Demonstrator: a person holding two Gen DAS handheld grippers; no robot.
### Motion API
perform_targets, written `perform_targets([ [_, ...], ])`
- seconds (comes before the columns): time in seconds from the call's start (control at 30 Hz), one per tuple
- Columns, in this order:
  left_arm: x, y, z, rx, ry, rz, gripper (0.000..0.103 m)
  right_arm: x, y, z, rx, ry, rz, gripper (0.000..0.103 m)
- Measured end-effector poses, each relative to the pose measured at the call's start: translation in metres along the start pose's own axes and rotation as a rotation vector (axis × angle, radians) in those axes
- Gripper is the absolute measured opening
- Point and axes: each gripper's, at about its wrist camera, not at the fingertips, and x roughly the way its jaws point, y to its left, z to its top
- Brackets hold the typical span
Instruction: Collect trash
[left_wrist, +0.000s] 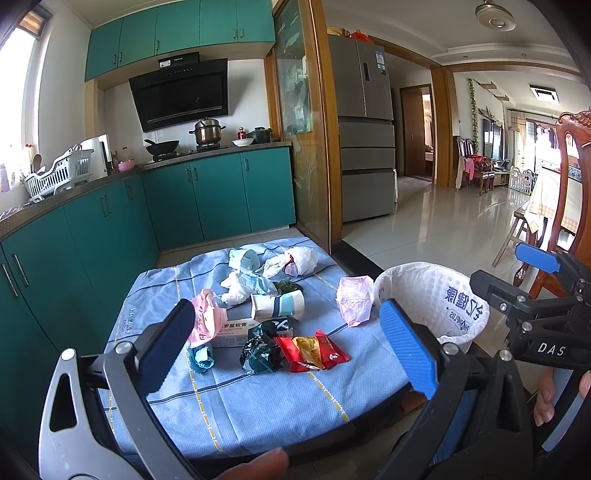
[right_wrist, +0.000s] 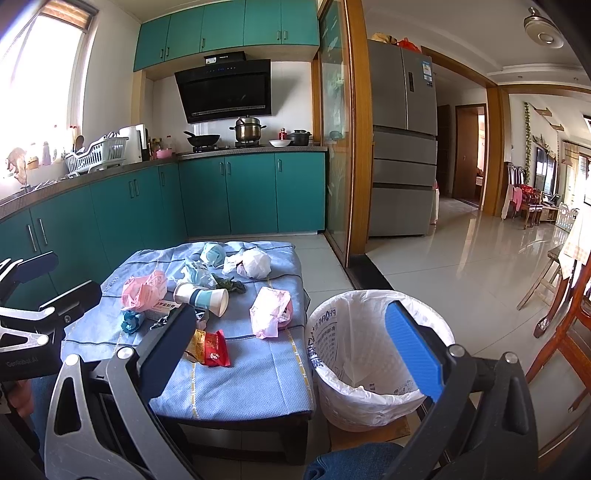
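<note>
Several pieces of trash lie on a low table with a blue cloth (left_wrist: 258, 398): a red snack wrapper (left_wrist: 314, 352), a dark crumpled wrapper (left_wrist: 260, 349), a paper cup (left_wrist: 277, 306) on its side, a pink bag (left_wrist: 354, 299), white crumpled bags (left_wrist: 295, 260). A white-lined bin (left_wrist: 428, 299) stands right of the table; it also shows in the right wrist view (right_wrist: 369, 354). My left gripper (left_wrist: 291, 347) is open and empty above the table's near part. My right gripper (right_wrist: 295, 350) is open and empty, between table edge and bin.
Teal kitchen cabinets (left_wrist: 207, 195) line the left and back. A grey fridge (left_wrist: 365, 129) stands behind a wood-framed glass partition (left_wrist: 306, 129). A wooden chair (left_wrist: 569, 206) is to the right of the bin. Tiled floor (right_wrist: 461, 266) opens toward the living room.
</note>
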Motion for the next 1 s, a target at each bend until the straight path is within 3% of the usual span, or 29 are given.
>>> perform_targets([
  [1.0,0.015,-0.001,-0.005,0.008,0.048,0.011,0.1,0.01,0.004,0.001,-0.013,0.023,0.001,0.1],
])
